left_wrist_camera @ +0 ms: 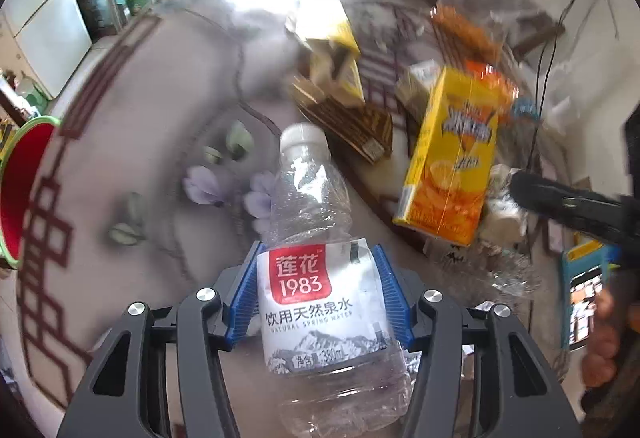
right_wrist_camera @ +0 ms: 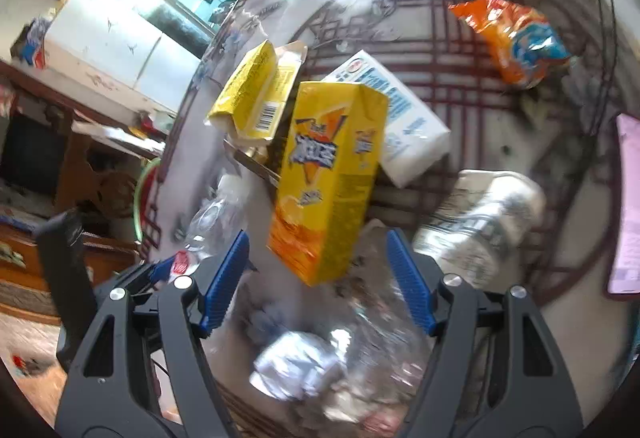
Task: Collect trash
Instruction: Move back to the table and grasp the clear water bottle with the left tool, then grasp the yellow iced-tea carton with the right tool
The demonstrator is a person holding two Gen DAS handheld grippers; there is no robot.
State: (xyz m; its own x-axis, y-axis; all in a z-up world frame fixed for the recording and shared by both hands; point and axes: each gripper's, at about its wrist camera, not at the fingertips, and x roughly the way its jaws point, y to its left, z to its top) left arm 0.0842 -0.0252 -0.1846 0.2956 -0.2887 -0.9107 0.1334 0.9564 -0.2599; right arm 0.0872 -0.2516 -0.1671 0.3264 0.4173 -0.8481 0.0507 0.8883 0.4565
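My left gripper (left_wrist_camera: 318, 258) is shut on a clear plastic water bottle (left_wrist_camera: 316, 238) with a red and white label and a white cap, held above the patterned table (left_wrist_camera: 160, 118). The same bottle shows at the left of the right wrist view (right_wrist_camera: 212, 214). My right gripper (right_wrist_camera: 316, 250) is open, its blue pads either side of a yellow and orange juice carton (right_wrist_camera: 328, 178), which stands just ahead of the fingers. That carton also shows in the left wrist view (left_wrist_camera: 452, 154), with the right gripper's dark body (left_wrist_camera: 572, 206) beside it.
A red bin with a green rim (left_wrist_camera: 20, 194) stands off the table's left edge. On the table lie a torn yellow box (right_wrist_camera: 256, 94), a white carton (right_wrist_camera: 404, 122), an orange snack bag (right_wrist_camera: 516, 42), a crushed bottle (right_wrist_camera: 480, 218), crumpled foil (right_wrist_camera: 296, 366) and a brown box (left_wrist_camera: 352, 122).
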